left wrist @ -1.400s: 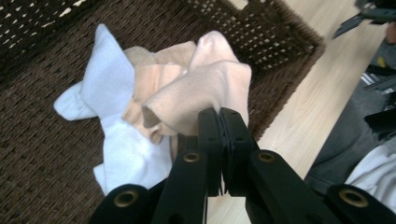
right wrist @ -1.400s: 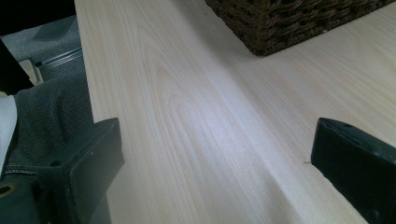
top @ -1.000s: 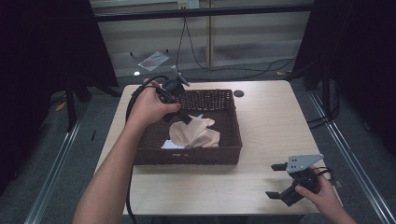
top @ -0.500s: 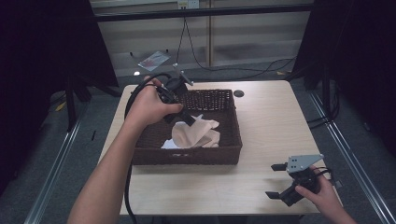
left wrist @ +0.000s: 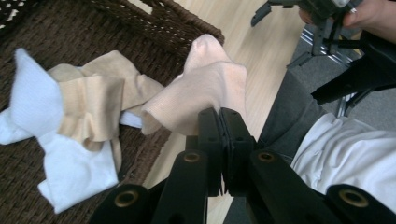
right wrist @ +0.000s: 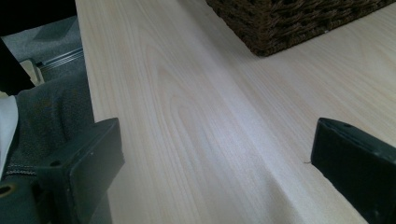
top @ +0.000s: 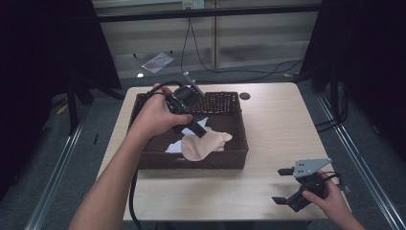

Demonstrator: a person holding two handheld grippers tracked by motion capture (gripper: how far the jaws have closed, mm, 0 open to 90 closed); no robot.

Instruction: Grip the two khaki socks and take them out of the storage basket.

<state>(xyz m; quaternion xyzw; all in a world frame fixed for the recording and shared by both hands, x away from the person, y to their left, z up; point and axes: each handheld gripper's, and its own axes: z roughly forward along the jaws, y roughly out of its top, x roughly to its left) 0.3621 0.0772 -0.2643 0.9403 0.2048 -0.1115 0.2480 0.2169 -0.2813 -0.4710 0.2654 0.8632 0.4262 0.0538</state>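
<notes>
Where the dark wicker basket (top: 143, 160) sits on the pale wooden table (top: 273, 124), the left gripper (top: 197, 128) reaches down into it from the far left corner, carried by the person's left hand (top: 155, 115). Its two black jaws are pressed together on a fold of a pale pink sock (left wrist: 205, 91), pinching the cloth at their tips so that the sock stands up from the basket floor; in the high view the same sock (top: 203, 143) lies just inside the basket's near wall, toward its right half. Beside the pink sock, deeper in the basket, lies a tan sock (left wrist: 95, 100), and touching that a white sock (left wrist: 56, 163), the tan one draped partly over the white. A black cable (top: 134, 191) trails from the left gripper over the basket's left rim and off the near edge of the table. Well apart from the basket, near the table's near right corner, the right gripper (top: 286, 186) is held in the person's right hand (top: 330, 199), with a grey three-cornered plate (top: 311, 166) on top. Its jaws stand spread wide with nothing between them, low over bare table, and the basket's near right corner (right wrist: 289, 23) shows beyond them. A small dark disc (top: 245, 96) rests on the table just beyond the basket's far right corner.
</notes>
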